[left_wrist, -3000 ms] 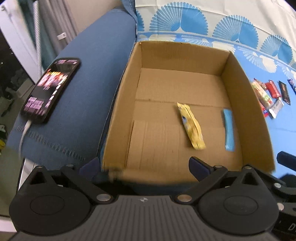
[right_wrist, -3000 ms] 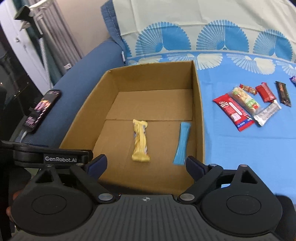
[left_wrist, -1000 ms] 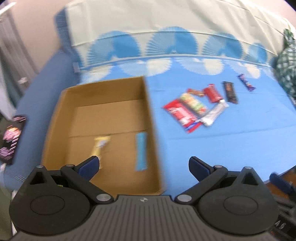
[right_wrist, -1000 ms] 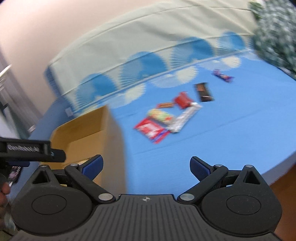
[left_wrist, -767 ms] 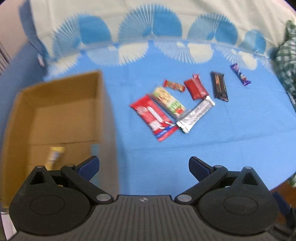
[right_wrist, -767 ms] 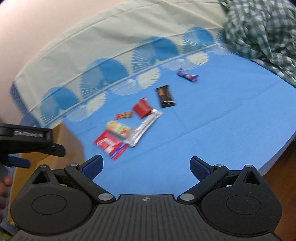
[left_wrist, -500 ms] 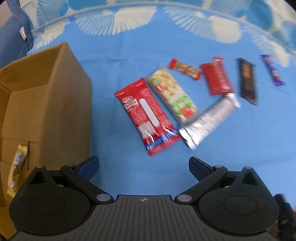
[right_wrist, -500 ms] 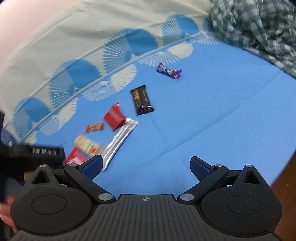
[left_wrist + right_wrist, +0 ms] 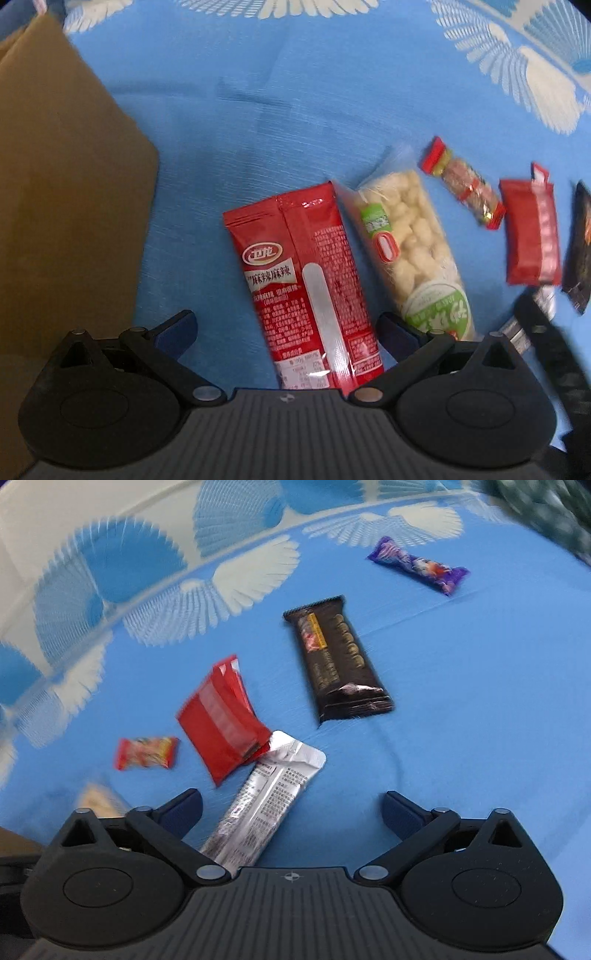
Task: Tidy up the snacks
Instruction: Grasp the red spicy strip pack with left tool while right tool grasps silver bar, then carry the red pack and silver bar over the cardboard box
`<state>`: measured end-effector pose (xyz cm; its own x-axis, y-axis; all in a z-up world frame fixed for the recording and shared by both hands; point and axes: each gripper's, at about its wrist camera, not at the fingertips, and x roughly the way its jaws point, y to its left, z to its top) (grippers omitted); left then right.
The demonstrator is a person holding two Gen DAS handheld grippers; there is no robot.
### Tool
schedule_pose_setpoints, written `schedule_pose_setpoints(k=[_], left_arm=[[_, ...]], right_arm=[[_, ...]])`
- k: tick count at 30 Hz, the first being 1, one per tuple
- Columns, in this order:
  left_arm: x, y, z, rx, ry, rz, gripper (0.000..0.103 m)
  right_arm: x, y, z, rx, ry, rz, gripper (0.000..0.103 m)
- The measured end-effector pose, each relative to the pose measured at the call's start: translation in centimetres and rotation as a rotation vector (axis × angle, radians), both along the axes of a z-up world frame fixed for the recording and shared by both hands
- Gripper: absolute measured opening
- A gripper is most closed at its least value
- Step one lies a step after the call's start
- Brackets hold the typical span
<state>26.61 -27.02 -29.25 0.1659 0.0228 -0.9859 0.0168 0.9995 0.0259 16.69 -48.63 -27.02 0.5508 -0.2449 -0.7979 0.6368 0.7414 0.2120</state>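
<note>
- Red foil snack pouch (image 9: 306, 280) lies flat on blue bedsheet (image 9: 258, 110), between left tool (image 9: 284, 328) fingers, jaws spread, empty; cardboard box (image 9: 66, 206) just beside.
- Right tool (image 9: 291, 808) released over silver foil sachet (image 9: 266, 797).
- Step: reaching to pick; next, drop lower & clamp pouch.

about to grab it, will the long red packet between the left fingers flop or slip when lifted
The long red packet lies flat and thin, so it likely sags at both ends. Its glossy film shows glare, so probably slippery. The open left gripper straddles its lower half, off-centre, so it may droop.
</note>
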Motion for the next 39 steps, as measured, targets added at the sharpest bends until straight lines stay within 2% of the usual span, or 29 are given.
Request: schedule_pose_setpoints(k=[3,5,9,13,14,15,16,17,18,20,24,29,33,39], left_arm=[[-0.4,0.2,0.1,-0.003,-0.030,-0.033,0.103],[-0.7,0.4,0.1,-0.004,-0.047,-0.033,0.103],[-1.6,0.6,0.4,-0.001,-0.067,-0.044,0.103],[-1.9,0.5,0.6,-0.003,-0.037,-0.036,0.103],[-2.0,0.6,0.8,-0.004,-0.034,-0.034,0.098],[-2.2,0.5,1.1,-0.005,-0.045,-0.039,0.086],[-2.6,0.4,1.7,-0.010,-0.069,-0.058,0.066],[-3.2,0.3,2.0,-0.011,-0.083,-0.077,0.054],[-3.6,0.1,2.5,-0.004,-0.085,-0.092,0.052],[-4.1,0.4,2.6,-0.021,-0.049,-0.080,0.050],[-6.9,1.4,3.1,-0.040,0.002,-0.104,0.049],[-11.2,3.3,5.2,-0.068,0.014,-0.155,0.049],[-13.7,5.3,8.8,-0.116,-0.021,-0.184,0.049],[-18.7,9.0,16.1,-0.186,-0.149,-0.236,0.049]], right_arm=[[0.8,2.3,-0.9,-0.174,0.062,0.102,0.103],[-0.2,3.3,-1.3,-0.235,0.042,0.138,0.103],[-2.2,3.6,-1.2,-0.227,0.031,0.128,0.103],[-2.9,4.0,-1.2,-0.238,0.044,0.131,0.102],[-2.9,4.0,-1.1,-0.235,0.048,0.133,0.100],[-2.9,4.0,-1.0,-0.232,0.050,0.139,0.096],[-2.9,4.2,-0.9,-0.234,0.040,0.156,0.079],[-3.1,4.5,-0.7,-0.245,0.024,0.184,0.053],[-3.3,5.0,-0.4,-0.259,0.012,0.216,0.042],[-3.5,5.6,-0.1,-0.275,0.023,0.248,0.030],[-4.9,5.6,0.6,-0.192,0.025,0.255,0.026],[-9.4,5.5,2.2,-0.021,-0.002,0.144,0.025],[-13.1,6.2,5.1,0.028,-0.068,0.076,0.025],[-17.6,9.5,11.0,0.010,-0.176,0.090,0.025]])
